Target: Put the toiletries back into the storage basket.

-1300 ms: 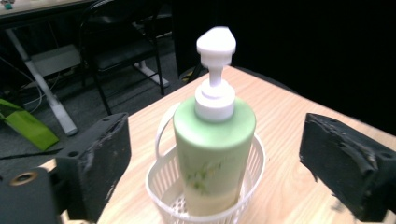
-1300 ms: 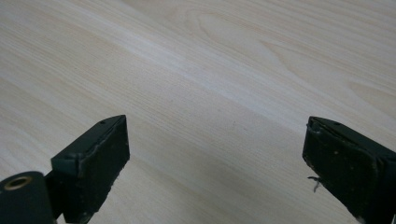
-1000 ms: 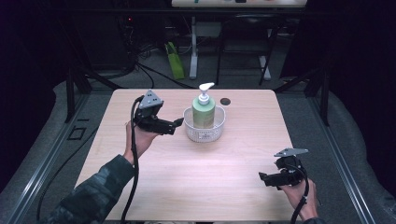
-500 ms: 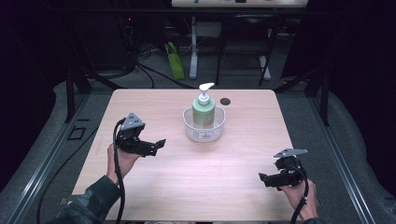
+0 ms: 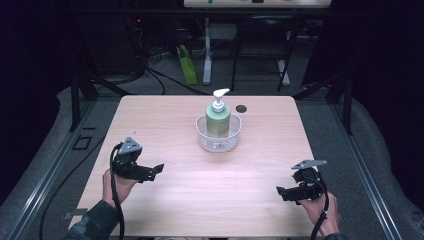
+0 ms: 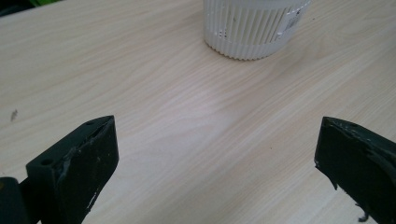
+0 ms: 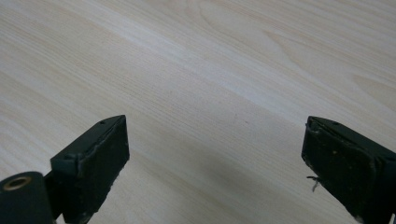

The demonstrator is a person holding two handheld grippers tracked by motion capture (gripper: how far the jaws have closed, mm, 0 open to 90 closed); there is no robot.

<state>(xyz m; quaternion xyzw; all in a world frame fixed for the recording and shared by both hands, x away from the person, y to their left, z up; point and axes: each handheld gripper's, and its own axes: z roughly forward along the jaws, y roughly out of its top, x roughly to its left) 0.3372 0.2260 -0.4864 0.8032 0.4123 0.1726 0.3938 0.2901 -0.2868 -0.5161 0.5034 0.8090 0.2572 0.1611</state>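
Since a second ago the left gripper (image 5: 159,169) has drawn back from beside the white basket (image 5: 218,141) toward the near left part of the table (image 5: 165,115), while the right gripper (image 5: 279,190) has kept its place near the front right corner. Both are held just above the wood, each in one of the person's hands. The left gripper's jaws stand wide apart with nothing between them, and in the left gripper view the ribbed basket (image 6: 252,28) sits well ahead, beyond the gap and toward the right-hand jaw. The right gripper's jaws are likewise spread wide and empty, with bare table (image 7: 210,74) ahead of them. A green pump bottle (image 5: 218,116) with a white pump head stands upright inside the basket near the table's centre, well apart from both grippers. A small dark round spot (image 5: 241,108) lies on the table just behind the basket.
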